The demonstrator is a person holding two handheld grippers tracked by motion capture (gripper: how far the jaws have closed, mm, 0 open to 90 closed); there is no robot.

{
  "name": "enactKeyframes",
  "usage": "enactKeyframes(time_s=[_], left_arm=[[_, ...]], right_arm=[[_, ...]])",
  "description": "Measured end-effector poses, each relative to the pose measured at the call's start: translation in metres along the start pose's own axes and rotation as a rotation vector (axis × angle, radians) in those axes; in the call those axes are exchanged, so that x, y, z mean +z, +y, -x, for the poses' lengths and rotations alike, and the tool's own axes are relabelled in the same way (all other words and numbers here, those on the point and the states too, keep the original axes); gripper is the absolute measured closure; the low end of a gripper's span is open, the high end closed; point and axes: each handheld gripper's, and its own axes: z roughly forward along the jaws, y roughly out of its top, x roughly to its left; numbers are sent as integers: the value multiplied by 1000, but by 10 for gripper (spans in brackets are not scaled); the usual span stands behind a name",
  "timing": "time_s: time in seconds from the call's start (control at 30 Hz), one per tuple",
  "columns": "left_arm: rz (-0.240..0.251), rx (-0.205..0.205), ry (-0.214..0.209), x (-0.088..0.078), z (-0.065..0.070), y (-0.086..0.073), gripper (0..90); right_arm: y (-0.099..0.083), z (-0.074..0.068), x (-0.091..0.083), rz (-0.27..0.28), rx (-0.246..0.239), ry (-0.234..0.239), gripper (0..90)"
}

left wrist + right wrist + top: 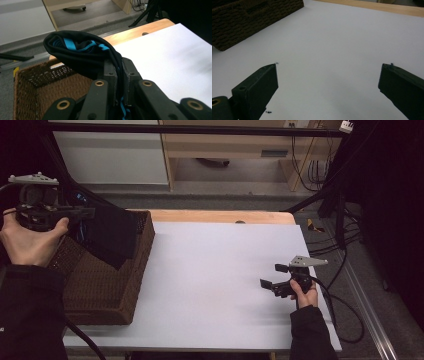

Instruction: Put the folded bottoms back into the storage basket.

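Black cloth (82, 56) with blue stripes hung pinched in the left gripper (119, 72), held up over the wicker basket (107, 290) at the table's left end. Right gripper (274, 276) sat jaws wide over the bare white tabletop (215, 270). Wooden edge (220, 216) behind, grey floor, cables (345, 245) at right.

Wicker basket (107, 285) is the one obstacle, at the left edge of the white table (215, 270). Everything right of the basket is bare surface, open passage. Above the basket, a black-and-blue cloth (111, 236) hangs from the left gripper (90, 212), partly blocking its opening. Right gripper (272, 276) sits low, well right of the basket.
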Motion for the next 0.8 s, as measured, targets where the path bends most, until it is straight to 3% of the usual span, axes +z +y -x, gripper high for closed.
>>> enactKeyframes(time_s=[0.17,0.37,0.8], left_arm=[[-28,-4,20,7,-8,-10,835],[-54,-28,9,17,-19,-26,834],[-115,-72,-60,47,-32,-63,834]], right_arm=[[0,0,0,-3,0,0,27],[0,0,1,-6,1,-1,27],[-1,0,2,-13,2,-2,27]])
